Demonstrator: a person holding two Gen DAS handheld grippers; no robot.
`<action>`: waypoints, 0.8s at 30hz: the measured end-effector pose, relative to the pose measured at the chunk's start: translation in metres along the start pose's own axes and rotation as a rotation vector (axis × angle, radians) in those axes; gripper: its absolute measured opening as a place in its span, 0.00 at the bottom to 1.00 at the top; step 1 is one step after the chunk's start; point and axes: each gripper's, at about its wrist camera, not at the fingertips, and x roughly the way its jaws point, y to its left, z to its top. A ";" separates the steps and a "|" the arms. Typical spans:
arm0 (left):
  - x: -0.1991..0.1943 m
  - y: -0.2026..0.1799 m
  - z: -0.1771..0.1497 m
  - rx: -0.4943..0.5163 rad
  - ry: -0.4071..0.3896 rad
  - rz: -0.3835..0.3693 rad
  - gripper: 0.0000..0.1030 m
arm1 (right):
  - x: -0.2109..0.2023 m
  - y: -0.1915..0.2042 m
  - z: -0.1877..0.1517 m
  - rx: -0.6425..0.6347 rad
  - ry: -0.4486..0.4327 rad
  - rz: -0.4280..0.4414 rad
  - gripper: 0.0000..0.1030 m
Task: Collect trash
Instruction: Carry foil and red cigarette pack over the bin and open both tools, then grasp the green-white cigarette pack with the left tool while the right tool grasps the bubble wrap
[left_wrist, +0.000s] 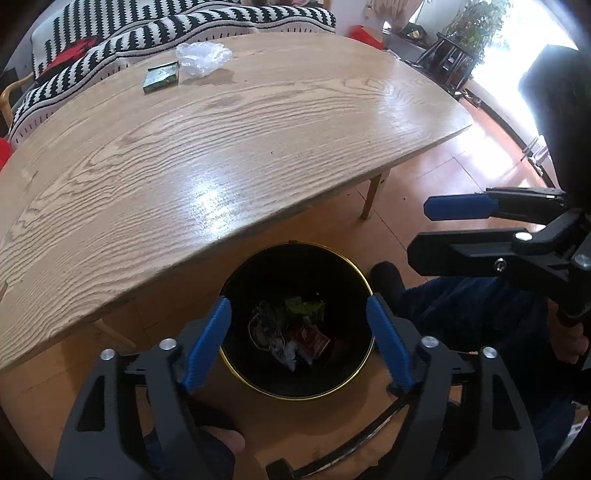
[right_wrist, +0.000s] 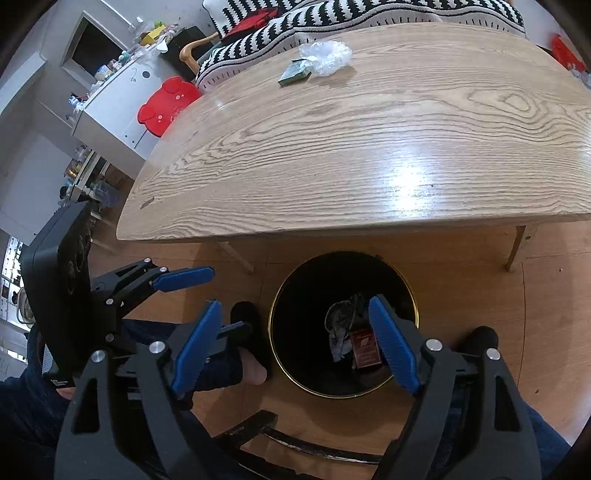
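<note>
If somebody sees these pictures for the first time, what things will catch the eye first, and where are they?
First comes the black bin with a gold rim, on the floor by the table's near edge, with trash already at its bottom. The left gripper hangs open right over it, and the right gripper is open too. Far across the wooden table lie a crumpled clear bag and a small green box, side by side.

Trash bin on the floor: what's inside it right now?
The bin holds a red packet, crumpled grey-white wrapping and a green scrap. Anything beneath that pile is covered.
</note>
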 end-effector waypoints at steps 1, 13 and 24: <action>-0.002 0.001 0.002 -0.002 -0.007 -0.001 0.77 | -0.001 -0.001 0.001 0.002 -0.005 -0.001 0.80; -0.028 0.048 0.064 -0.075 -0.134 0.141 0.90 | -0.018 0.003 0.076 0.017 -0.146 -0.081 0.84; 0.025 0.129 0.173 -0.160 -0.110 0.250 0.91 | 0.048 -0.021 0.251 0.087 -0.152 -0.123 0.88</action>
